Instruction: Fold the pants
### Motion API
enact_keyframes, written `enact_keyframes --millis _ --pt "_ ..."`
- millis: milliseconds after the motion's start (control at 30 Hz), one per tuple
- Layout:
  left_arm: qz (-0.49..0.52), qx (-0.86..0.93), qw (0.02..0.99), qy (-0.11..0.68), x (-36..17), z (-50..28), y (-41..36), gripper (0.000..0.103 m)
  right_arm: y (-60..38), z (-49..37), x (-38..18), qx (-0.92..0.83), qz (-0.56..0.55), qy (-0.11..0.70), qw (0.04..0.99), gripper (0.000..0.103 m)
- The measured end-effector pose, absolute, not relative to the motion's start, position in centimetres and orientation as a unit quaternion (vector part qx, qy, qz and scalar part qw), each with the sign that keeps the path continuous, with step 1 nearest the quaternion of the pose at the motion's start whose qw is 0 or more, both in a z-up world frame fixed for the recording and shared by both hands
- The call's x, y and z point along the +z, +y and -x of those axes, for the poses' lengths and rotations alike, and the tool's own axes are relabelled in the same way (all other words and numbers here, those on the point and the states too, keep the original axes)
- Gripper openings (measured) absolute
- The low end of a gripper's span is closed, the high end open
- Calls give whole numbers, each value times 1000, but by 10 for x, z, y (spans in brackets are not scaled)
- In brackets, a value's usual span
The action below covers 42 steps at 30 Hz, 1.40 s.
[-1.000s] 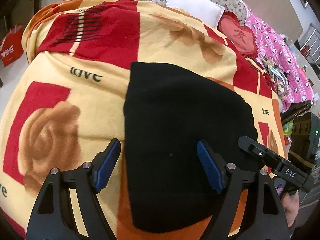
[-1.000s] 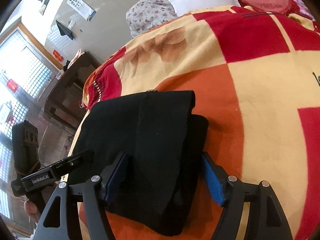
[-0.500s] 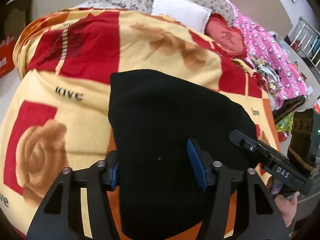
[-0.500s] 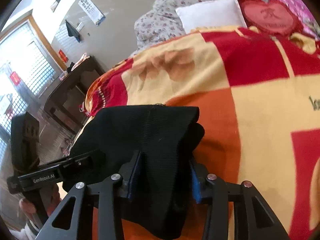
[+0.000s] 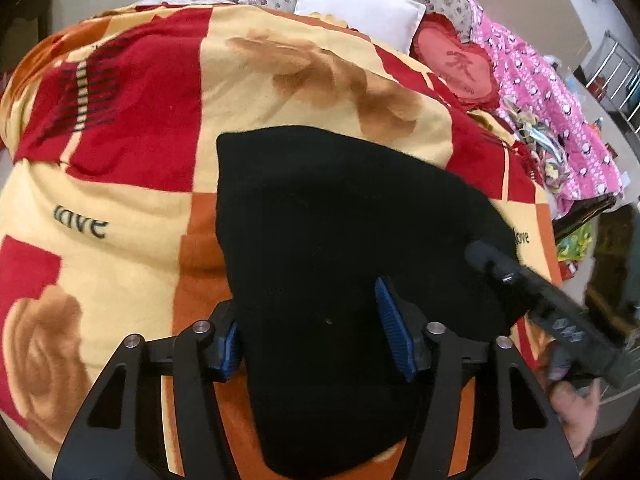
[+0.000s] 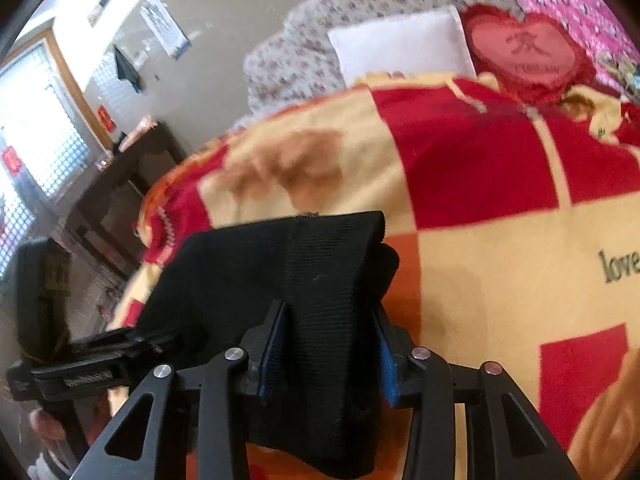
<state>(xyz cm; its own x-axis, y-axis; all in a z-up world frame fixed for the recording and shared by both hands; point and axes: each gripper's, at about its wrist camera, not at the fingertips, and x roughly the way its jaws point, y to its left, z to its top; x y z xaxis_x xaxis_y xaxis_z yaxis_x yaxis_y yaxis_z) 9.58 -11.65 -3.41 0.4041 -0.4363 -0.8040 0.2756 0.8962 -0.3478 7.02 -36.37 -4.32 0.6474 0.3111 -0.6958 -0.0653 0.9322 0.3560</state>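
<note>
Both my tongs grip the near edge of the pants (image 5: 344, 232), a black stack at lower centre on the blanket (image 5: 120, 200). My left gripper (image 5: 312, 340) bites a wide bunch and my right gripper (image 6: 326, 356) pinches the ribbed band, though both jaws are easing open. Risk: if that continues mid-lift, layers slip unevenly and the fold skews or unrolls.

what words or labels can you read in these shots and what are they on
"love": dark print on the red, yellow and orange fleece blanket, at in the left view and at the right edge of the right view.
"Love": same blanket, beside the folded black pants.
One Chinese character on the red heart-shaped cushion; the smaller line beneath is blurred.
Gripper labels and the wall poster: too blurred to read.
</note>
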Motion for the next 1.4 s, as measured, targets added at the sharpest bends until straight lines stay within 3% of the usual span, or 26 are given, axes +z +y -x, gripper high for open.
enact_keyframes --millis 67,133,433,700,1400 --pt "79 -208 835 504 -35 -97 -116 68 -370 -70 -46 106 -163 405 893 49" --pt "78 -205 835 505 -35 -98 -116 72 -373 -69 -42 107 -164 407 892 50" --pt "73 -178 845 499 -24 -88 -104 72 -352 -39 9 120 -112 361 918 50" --pt "58 -162 855 489 -19 -77 -101 72 -313 -42 -28 97 -37 410 906 50" --pt "-15 -88 907 411 13 -28 -103 72 -323 -19 9 59 -64 395 915 50"
